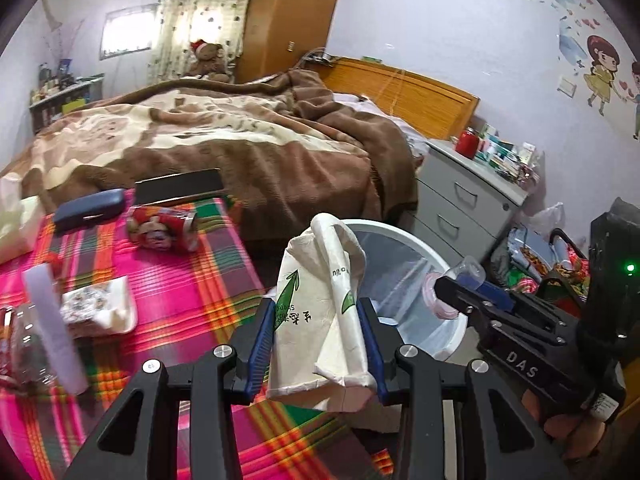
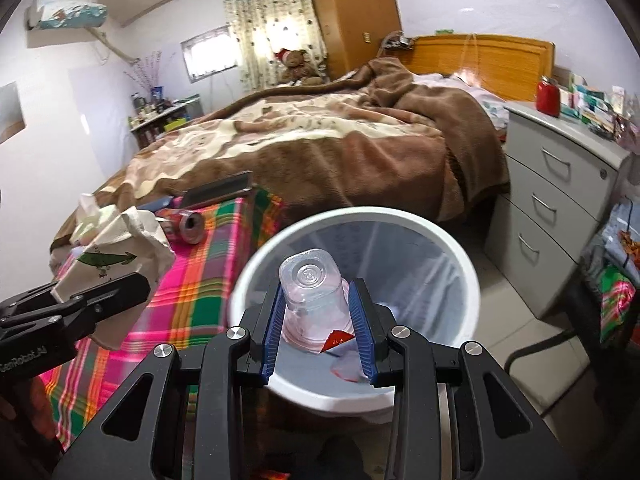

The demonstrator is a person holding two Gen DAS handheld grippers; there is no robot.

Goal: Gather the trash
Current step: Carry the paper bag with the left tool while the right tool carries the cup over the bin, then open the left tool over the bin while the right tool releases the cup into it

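The crumpled cream paper carton [image 1: 320,312] is hiding the near left rim of the white round plastic bin [image 1: 404,276]. A clear plastic bottle [image 1: 24,344] is running off the left edge, blurred. Small items on the far shelf [image 1: 60,92] are too small to identify.

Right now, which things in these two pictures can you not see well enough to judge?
- Trash bin bottom: right wrist view, hidden by the clear plastic bottle in the right claw.
- Clear bottle at the table's left edge: left wrist view, blurred and cut off.
- Boxes on the drawer cabinet: print too small.
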